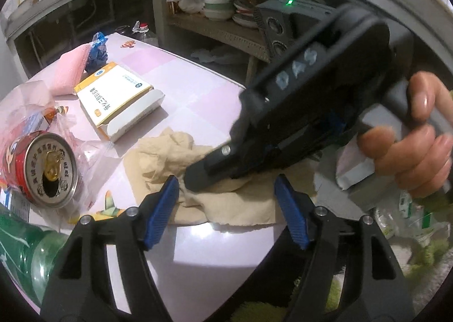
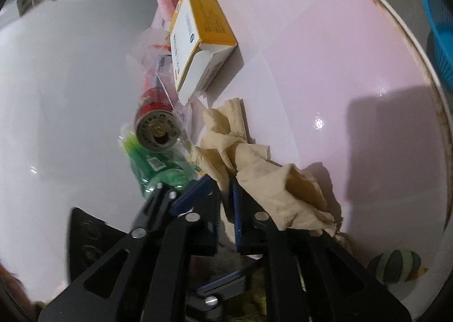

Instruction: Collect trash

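Note:
A crumpled beige tissue (image 1: 240, 206) lies at the near edge of the pink table (image 1: 198, 90). My left gripper (image 1: 226, 208) stands open, its blue pads on either side of the tissue and off it. The right gripper, held in a hand (image 1: 410, 146), reaches in from the right with its tip on the tissue. In the right wrist view the right gripper (image 2: 218, 200) is open only a narrow gap, with a fold of the tissue (image 2: 271, 180) between its pads. A red can (image 1: 39, 169) lies on its side in clear plastic, beside a yellow-and-white box (image 1: 119, 101).
A green plastic bottle (image 2: 158, 166) lies next to the can (image 2: 157, 131), in front of the box (image 2: 198, 42). A pink pack (image 1: 70, 70) and a blue wrapper (image 1: 97, 53) sit further back. A blue basket (image 2: 438, 25) stands beyond the table rim. Shelves with bowls (image 1: 218, 5) are behind.

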`<state>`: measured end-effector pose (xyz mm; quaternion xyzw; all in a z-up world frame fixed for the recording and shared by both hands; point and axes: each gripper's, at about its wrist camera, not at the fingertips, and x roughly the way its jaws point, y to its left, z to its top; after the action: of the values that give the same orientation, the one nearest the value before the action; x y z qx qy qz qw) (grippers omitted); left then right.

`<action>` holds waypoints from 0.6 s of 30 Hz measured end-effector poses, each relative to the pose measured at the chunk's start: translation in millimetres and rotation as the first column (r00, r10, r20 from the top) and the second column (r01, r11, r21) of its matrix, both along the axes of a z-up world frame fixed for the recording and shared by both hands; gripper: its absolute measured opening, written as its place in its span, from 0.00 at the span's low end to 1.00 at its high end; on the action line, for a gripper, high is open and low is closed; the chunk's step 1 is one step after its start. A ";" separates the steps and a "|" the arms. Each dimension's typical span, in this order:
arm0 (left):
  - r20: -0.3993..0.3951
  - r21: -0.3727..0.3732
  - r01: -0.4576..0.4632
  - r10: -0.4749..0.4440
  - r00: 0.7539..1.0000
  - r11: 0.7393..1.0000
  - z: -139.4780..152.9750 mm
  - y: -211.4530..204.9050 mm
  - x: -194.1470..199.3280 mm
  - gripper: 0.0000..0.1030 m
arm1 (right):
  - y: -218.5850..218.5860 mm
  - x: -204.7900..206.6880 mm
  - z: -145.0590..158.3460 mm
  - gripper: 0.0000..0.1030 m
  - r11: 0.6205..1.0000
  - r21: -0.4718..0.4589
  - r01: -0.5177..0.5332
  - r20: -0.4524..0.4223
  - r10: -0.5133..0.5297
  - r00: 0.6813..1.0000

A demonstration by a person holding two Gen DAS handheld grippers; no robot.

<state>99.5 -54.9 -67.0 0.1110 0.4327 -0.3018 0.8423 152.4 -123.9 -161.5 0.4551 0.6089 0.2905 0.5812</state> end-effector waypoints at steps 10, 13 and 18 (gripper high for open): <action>-0.021 -0.040 0.008 -0.009 1.000 0.999 -1.8 1.6 4.9 0.27 | -8.8 0.1 10.4 0.42 0.994 0.108 0.023 -0.009 -0.022 1.000; -0.020 -0.038 0.004 -0.004 1.000 0.999 -1.9 2.2 7.1 0.21 | -12.8 6.3 27.2 0.48 0.998 0.051 0.022 0.047 -0.025 0.999; -0.043 -0.065 -0.018 0.016 0.999 0.998 -2.7 9.3 11.9 0.15 | -22.6 24.3 66.6 0.55 0.996 -0.080 0.037 0.193 -0.021 0.981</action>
<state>111.4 -45.6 -69.6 0.0735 0.4413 -0.3107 0.8386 176.7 -146.5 -95.0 0.4092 0.5547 0.2989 0.6599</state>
